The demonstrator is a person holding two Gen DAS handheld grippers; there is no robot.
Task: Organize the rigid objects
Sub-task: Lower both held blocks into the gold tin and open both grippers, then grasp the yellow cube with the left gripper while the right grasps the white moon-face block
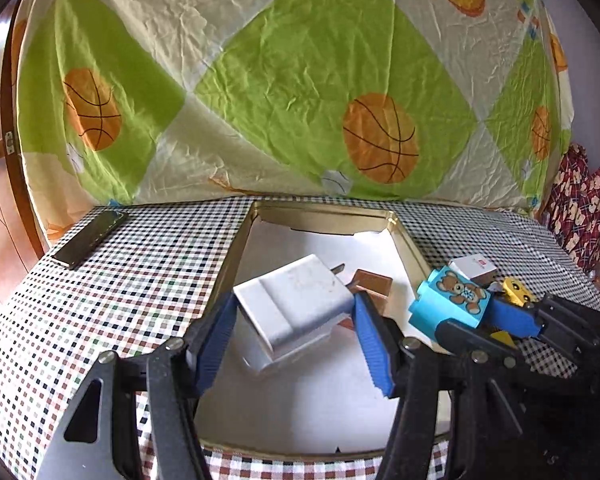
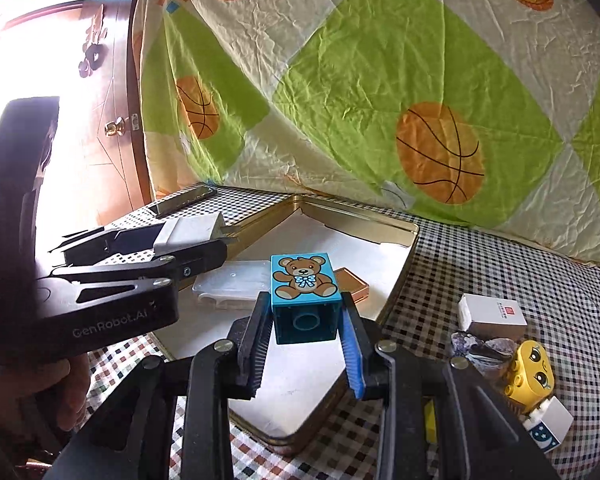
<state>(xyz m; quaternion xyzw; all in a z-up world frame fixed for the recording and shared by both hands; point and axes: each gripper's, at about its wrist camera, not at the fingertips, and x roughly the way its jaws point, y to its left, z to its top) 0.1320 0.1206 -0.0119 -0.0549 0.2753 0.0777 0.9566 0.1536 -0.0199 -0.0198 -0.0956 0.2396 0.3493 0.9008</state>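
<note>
Left gripper (image 1: 296,312) jaws clamped on white charger (image 1: 296,304), prongs pointing away toward tray (image 1: 410,248) back, right gripper (image 2: 306,344) jaws gripping blue bear block (image 2: 303,296), stud hole facing cam, both above tray

The one legible text is "GenRobot.AI", printed in pale letters along the side of the black plastic left gripper (image 2: 220,246), seen in the right wrist view. The small white cardboard box (image 2: 492,316) on the checked tablecloth carries a red square logo with a line of tiny print beside it, too small to read. The same box (image 1: 474,266) shows that red mark in the left wrist view, again unreadable.
</note>
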